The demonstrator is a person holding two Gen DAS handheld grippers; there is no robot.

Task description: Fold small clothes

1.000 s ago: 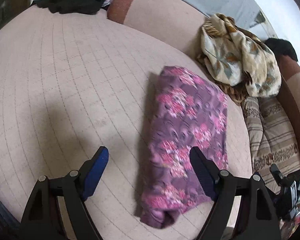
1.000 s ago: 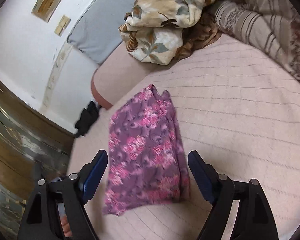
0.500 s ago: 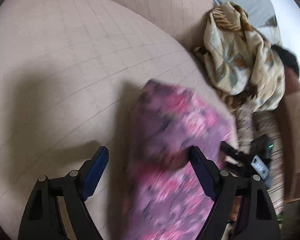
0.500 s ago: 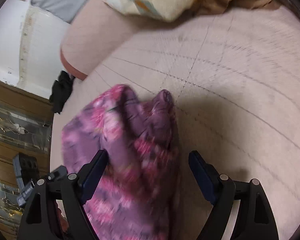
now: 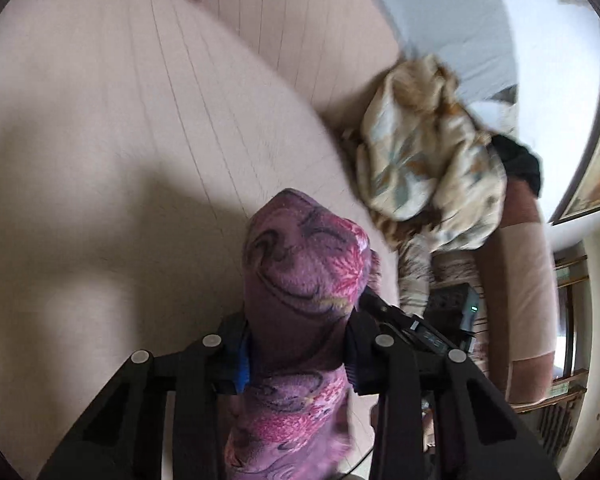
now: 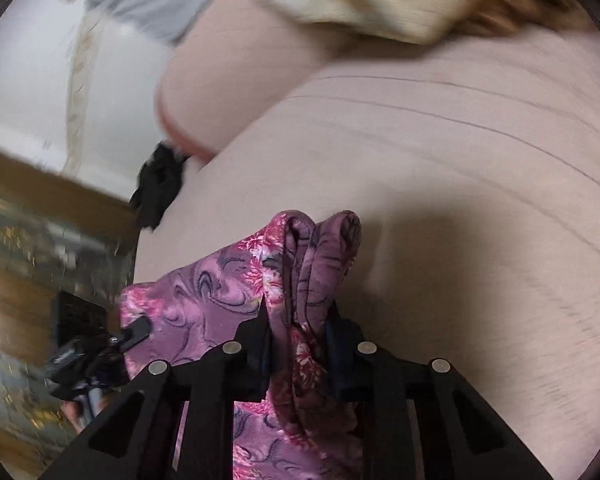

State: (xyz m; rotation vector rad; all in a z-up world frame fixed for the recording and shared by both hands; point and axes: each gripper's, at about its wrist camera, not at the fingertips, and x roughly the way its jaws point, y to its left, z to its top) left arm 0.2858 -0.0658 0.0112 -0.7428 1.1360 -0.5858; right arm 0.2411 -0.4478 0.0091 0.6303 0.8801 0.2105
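A purple garment with pink flowers [image 5: 304, 264] is bunched between the fingers of my left gripper [image 5: 296, 352], which is shut on it above the pink quilted bed [image 5: 120, 128]. My right gripper [image 6: 300, 344] is shut on another edge of the same garment [image 6: 204, 300], whose folded layers stick up between its fingers. The right gripper shows past the cloth in the left wrist view [image 5: 420, 332]; the left gripper shows at the lower left of the right wrist view [image 6: 96, 352]. The cloth hides the finger pads.
A crumpled cream floral cloth [image 5: 432, 152] lies at the bed's far right against a striped cushion [image 5: 416, 276]. A black garment [image 6: 160, 184] lies at the bed's far corner. A pink bolster [image 6: 228, 92] and a grey pillow [image 5: 440, 20] lie behind.
Both grippers were open over the flat folded garment. They moved down onto it and closed, each on an edge, and the cloth is now bunched up off the bed.
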